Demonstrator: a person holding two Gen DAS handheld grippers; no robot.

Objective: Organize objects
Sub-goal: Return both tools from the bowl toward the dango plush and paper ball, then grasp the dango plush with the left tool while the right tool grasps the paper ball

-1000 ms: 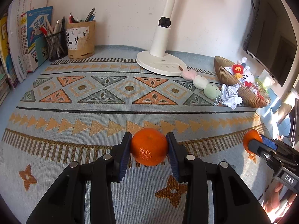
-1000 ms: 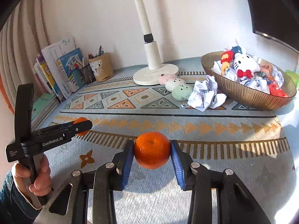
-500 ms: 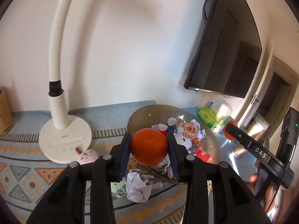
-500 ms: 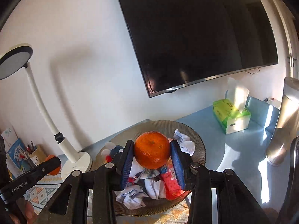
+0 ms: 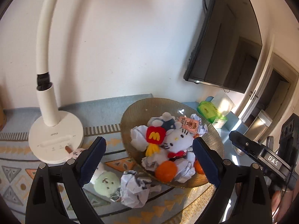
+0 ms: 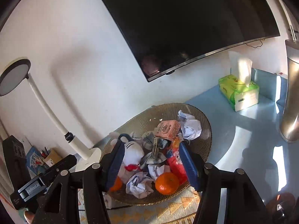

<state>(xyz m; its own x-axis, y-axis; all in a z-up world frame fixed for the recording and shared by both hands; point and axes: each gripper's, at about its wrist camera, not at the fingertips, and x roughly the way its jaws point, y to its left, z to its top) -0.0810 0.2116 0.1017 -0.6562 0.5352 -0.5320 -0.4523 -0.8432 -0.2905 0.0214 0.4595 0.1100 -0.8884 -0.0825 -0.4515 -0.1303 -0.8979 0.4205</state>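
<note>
A ribbed brown bowl [image 5: 142, 110] [image 6: 203, 123] holds plush toys, crumpled paper, a small carton and two oranges. One orange [image 5: 166, 170] [image 6: 115, 183] lies at the bowl's near rim; the other [image 5: 199, 166] [image 6: 166, 183] lies beside it. My left gripper [image 5: 149, 160] is open and empty above the bowl's near edge. My right gripper [image 6: 151, 165] is open and empty over the bowl. Each gripper shows at the edge of the other's view.
A white desk lamp [image 5: 54, 140] stands left of the bowl. A crumpled paper ball [image 5: 134, 188] and round plush toys [image 5: 106, 183] lie on the patterned mat before it. A green tissue pack [image 6: 238, 91], a metal cylinder [image 6: 290, 100] and a wall screen [image 6: 186, 22] are to the right.
Both grippers opened and let go of their oranges, which now lie in the bowl. Both moved slightly closer over the bowl.
</note>
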